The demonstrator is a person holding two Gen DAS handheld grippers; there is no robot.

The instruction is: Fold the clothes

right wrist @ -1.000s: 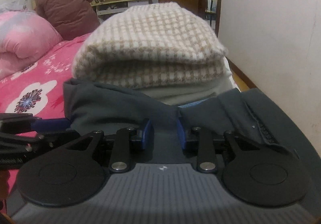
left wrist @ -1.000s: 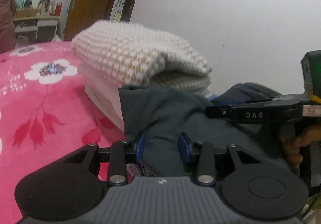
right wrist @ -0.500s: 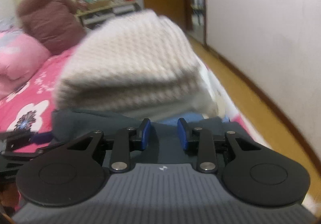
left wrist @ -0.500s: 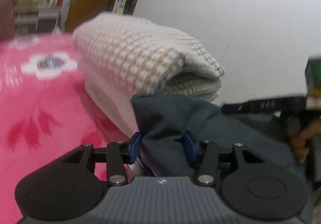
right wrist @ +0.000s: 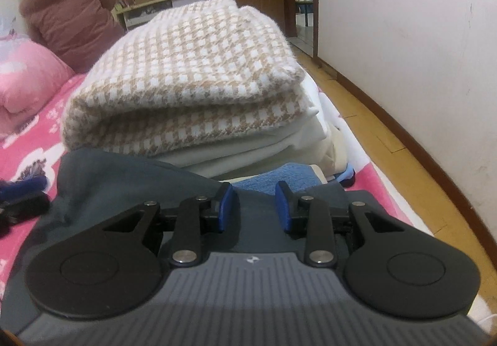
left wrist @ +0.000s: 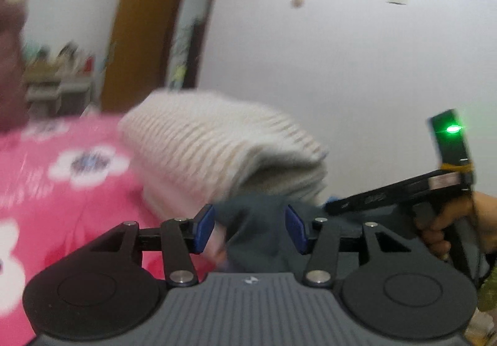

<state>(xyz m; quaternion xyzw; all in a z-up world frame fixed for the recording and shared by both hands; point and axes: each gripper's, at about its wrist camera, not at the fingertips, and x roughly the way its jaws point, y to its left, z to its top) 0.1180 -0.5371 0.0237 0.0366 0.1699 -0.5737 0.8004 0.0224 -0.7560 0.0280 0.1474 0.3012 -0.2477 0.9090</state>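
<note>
1 dark grey-green garment (right wrist: pixel 130 178) lies flat on the near end of the pink floral bedspread (right wrist: pixel 37 141), its long axis running left to right, far edge touching the stack. 1 stack of folded clothes behind it: 1 beige-and-white checked knit (right wrist: pixel 192 76) on top, cream layers (right wrist: pixel 273 147) below, 1 blue piece (right wrist: pixel 279 178) at the bottom. 2 grippers: left gripper (left wrist: pixel 250 229), fingers spread and just been opening, garment's left corner between them, pads clear of it; right gripper (right wrist: pixel 254 206), fingers partly apart over the garment's right part, whether they pinch it I cannot tell. 1 person in a brown coat (right wrist: pixel 68 14), far left.
</note>
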